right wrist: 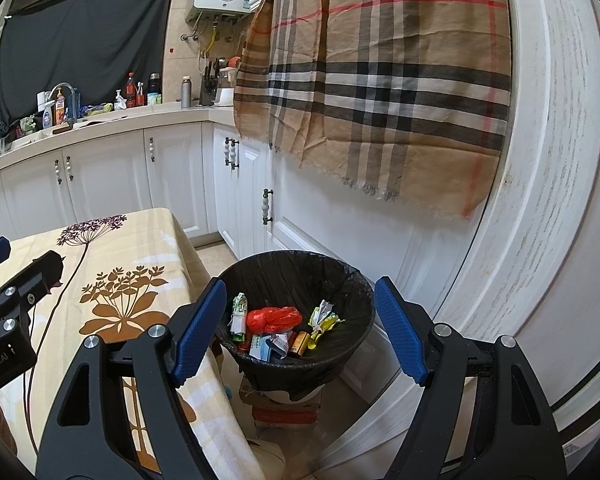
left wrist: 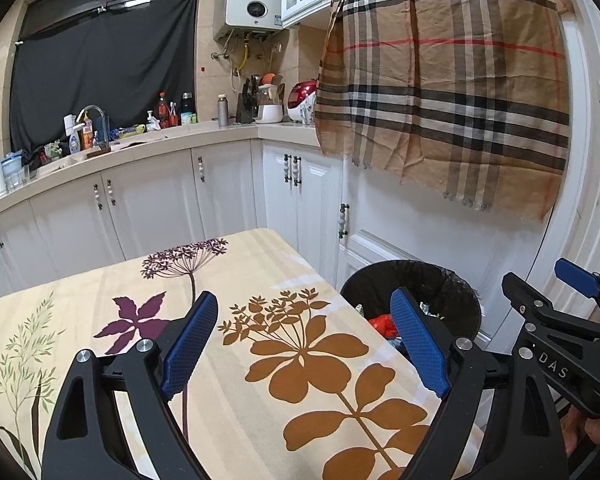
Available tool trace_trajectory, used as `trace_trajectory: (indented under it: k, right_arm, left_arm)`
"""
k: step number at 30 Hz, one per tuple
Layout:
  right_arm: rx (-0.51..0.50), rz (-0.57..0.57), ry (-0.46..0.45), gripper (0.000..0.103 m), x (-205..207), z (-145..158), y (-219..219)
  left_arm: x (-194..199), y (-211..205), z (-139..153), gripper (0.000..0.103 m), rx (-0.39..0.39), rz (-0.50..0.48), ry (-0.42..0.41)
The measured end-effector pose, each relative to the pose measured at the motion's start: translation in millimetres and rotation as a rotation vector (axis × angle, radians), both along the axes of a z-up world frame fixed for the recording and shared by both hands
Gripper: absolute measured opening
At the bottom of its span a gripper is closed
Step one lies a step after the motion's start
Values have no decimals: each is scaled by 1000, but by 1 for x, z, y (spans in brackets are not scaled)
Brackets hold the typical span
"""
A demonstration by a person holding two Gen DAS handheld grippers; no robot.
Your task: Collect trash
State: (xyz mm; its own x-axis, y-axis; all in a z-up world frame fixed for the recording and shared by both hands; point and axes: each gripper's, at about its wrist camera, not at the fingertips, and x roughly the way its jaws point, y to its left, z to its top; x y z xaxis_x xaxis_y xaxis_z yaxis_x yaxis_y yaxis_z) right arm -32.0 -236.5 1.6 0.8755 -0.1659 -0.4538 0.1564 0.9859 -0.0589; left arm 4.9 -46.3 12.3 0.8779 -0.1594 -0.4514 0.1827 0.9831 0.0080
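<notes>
Trash bin point(right wrist: 296, 312), black-lined, on floor just beside table point(right wrist: 148, 240) edge; holds red bag point(right wrist: 274, 318), wrappers, small can. Right gripper point(right wrist: 300, 332) above bin, jaws released, empty. Left gripper point(left wrist: 304, 344) over floral tablecloth point(left wrist: 260, 272), jaws released, empty. Plaid cloth point(right wrist: 380, 80) hangs behind.

Lighting: even, bright indoor light from above; no hard shadows are cast. A soft sheen is seen on the tablecloth point(left wrist: 260, 264) and on the white cabinet doors point(left wrist: 156, 200). The window is blacked out by a dark curtain point(left wrist: 100, 72), above which a small glare spot is noted. Focus: sharp across both views, no motion blur. Distortion: strong fisheye bending; straight edges are bowed, and black vignetting is present in all corners.
</notes>
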Motion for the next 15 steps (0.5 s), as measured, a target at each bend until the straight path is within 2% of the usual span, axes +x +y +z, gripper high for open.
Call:
trace_trajectory:
  k: [5,9,12,15]
  right_arm:
    - [-2,3,3,74,1,-1,2]
    - [-5,11,4,74,1,-2,5]
    - [-7,24,0,74,2,0,9]
    - [-7,48,1,76,4,1,17]
  left_arm:
    - [-2,1,0,90,-28,-19,-17]
    - [-4,-1,5,90,-16,-27,-36]
    - [-6,2,6,90,3,-2,-56]
    - [-2,11,3,90,13,23,-36]
